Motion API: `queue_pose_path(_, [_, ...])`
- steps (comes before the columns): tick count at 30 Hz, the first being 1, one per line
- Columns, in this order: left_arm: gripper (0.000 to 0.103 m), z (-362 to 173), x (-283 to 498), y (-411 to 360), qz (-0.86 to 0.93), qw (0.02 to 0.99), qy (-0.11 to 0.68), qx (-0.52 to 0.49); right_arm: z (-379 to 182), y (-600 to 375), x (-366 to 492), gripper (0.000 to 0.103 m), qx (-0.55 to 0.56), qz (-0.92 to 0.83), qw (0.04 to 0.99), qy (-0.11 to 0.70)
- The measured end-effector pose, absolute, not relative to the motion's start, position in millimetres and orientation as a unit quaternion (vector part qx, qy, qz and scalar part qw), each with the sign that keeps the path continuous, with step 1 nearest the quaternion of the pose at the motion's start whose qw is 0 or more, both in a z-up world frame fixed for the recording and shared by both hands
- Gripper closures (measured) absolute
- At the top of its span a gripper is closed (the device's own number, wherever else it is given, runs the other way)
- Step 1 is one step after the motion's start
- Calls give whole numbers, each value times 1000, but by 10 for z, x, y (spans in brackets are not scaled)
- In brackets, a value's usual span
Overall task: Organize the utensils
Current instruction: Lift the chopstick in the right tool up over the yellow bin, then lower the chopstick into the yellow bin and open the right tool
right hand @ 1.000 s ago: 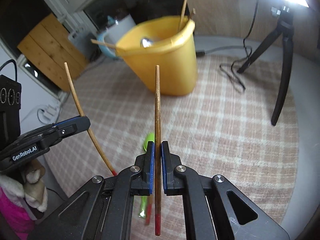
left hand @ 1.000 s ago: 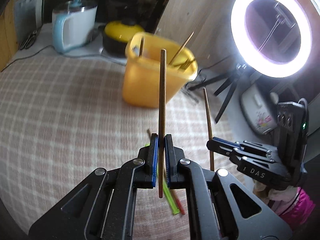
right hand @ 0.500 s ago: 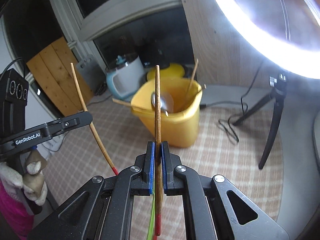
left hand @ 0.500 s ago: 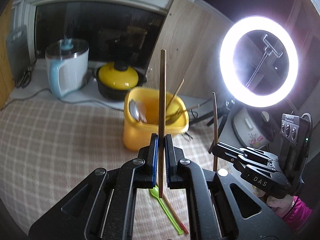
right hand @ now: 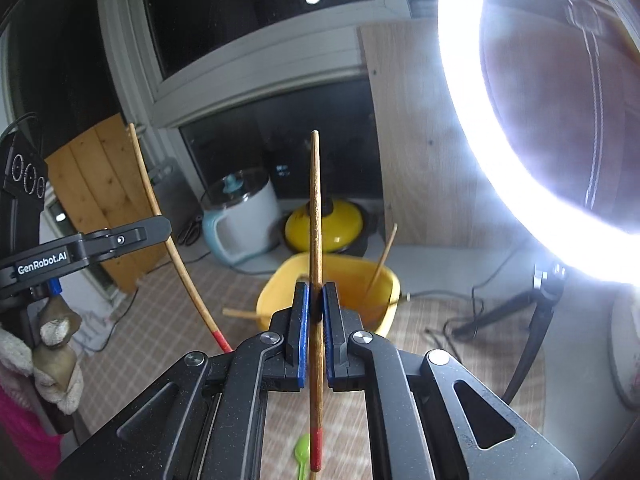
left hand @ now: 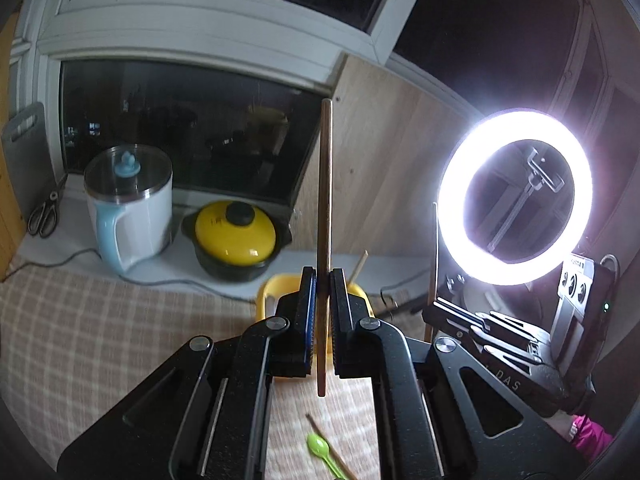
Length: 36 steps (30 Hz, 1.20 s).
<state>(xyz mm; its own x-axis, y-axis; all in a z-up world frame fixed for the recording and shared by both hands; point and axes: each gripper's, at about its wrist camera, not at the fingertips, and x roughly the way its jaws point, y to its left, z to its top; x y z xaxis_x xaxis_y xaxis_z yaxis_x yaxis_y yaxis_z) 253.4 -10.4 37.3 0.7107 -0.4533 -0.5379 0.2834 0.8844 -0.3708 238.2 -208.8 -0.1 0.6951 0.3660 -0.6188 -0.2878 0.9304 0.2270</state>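
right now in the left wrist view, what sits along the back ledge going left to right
black-handled scissors → white and pale-blue electric kettle with a glass lid → yellow-lidded black pot → upright wooden chopstick held in the left gripper → glowing white ring light

Left gripper (left hand: pixel 323 312): matte black frame, blue pads, silver round screws, white "GenRobot.AI" lettering on the side. Right gripper (right hand: pixel 315 320): same black build, blue pads, "DAS" marking, green indicator light on rear module. Person: pale knitted glove (right hand: pixel 56 364), pink sleeve (left hand: pixel 588 436)
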Motion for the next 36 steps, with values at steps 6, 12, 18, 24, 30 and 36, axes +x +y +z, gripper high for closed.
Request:
queue_pose_path(6, [99, 407, 2774, -48, -196, 919, 313, -139, 66, -2046, 2562, 98, 56, 168, 926, 334])
queue_pose_path(12, [99, 330, 2981, -28, -184, 920, 318, -136, 95, -2006, 2692, 98, 51, 156, 933, 320])
queue_pose_path(18, [99, 145, 3172, -86, -180, 916, 335, -128, 92, -1966, 2803, 98, 47, 146, 939, 308])
queue_pose_path(24, [99, 15, 3292, -115, -177, 913, 345, -123, 49, -1916, 2969, 98, 42, 139, 942, 303])
queue_pose_path(30, [99, -74, 3366, -119, -167, 913, 351, -121, -26, -1805, 3147, 98, 24, 136, 943, 302])
queue_pose_path(36, [99, -171, 3418, -145, -167, 910, 360, -121, -206, -1732, 3269, 98, 13, 136, 940, 313])
